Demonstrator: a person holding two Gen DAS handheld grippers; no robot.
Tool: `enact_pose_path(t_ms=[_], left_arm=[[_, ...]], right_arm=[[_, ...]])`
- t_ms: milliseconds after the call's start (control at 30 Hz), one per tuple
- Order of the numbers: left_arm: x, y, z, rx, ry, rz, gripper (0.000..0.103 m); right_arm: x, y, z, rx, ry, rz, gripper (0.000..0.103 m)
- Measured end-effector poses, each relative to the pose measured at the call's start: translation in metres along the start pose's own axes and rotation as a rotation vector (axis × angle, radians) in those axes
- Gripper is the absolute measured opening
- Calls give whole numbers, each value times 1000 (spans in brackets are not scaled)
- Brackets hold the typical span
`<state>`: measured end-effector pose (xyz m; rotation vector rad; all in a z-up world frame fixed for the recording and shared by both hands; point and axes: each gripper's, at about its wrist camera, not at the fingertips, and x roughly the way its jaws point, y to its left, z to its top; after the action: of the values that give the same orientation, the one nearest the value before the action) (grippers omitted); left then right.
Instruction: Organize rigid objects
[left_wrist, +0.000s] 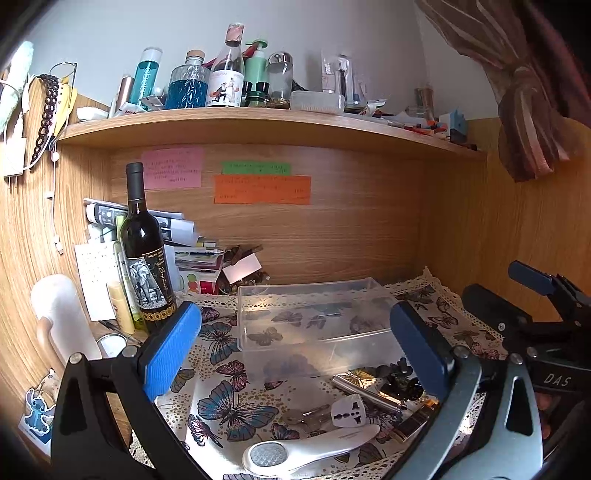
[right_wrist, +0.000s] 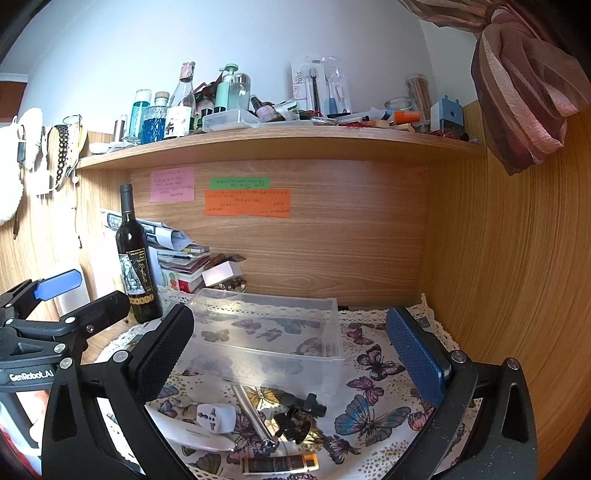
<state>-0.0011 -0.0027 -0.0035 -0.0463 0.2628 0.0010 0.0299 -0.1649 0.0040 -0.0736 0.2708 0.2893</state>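
Note:
A clear plastic box (left_wrist: 314, 314) (right_wrist: 269, 332) stands empty on the butterfly cloth (left_wrist: 229, 406) (right_wrist: 373, 369). In front of it lie a white travel adapter (left_wrist: 347, 410) (right_wrist: 214, 417), a metal tube (left_wrist: 365, 393) (right_wrist: 253, 413), a black clip-like piece (left_wrist: 400, 380) (right_wrist: 299, 417), a dark lighter-like stick (left_wrist: 413, 424) (right_wrist: 279, 463), keys (left_wrist: 303, 415) and a white handled device (left_wrist: 310, 448). My left gripper (left_wrist: 295, 350) is open and empty above them. My right gripper (right_wrist: 291, 354) is open and empty, also hovering over them.
A wine bottle (left_wrist: 146, 254) (right_wrist: 135, 262) stands left of the box with stacked papers (left_wrist: 184, 243) behind. A cluttered shelf (left_wrist: 258, 122) (right_wrist: 280, 140) runs overhead. Wooden walls close in the back and right (right_wrist: 498, 258). A curtain (right_wrist: 524, 92) hangs top right.

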Motion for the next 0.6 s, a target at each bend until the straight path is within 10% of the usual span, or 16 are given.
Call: enact_pose_path(t_ms=[600], left_arm=[[-5, 0, 2, -11, -10, -13, 103]], right_arm=[[-6, 2, 3, 8, -11, 13, 103]])
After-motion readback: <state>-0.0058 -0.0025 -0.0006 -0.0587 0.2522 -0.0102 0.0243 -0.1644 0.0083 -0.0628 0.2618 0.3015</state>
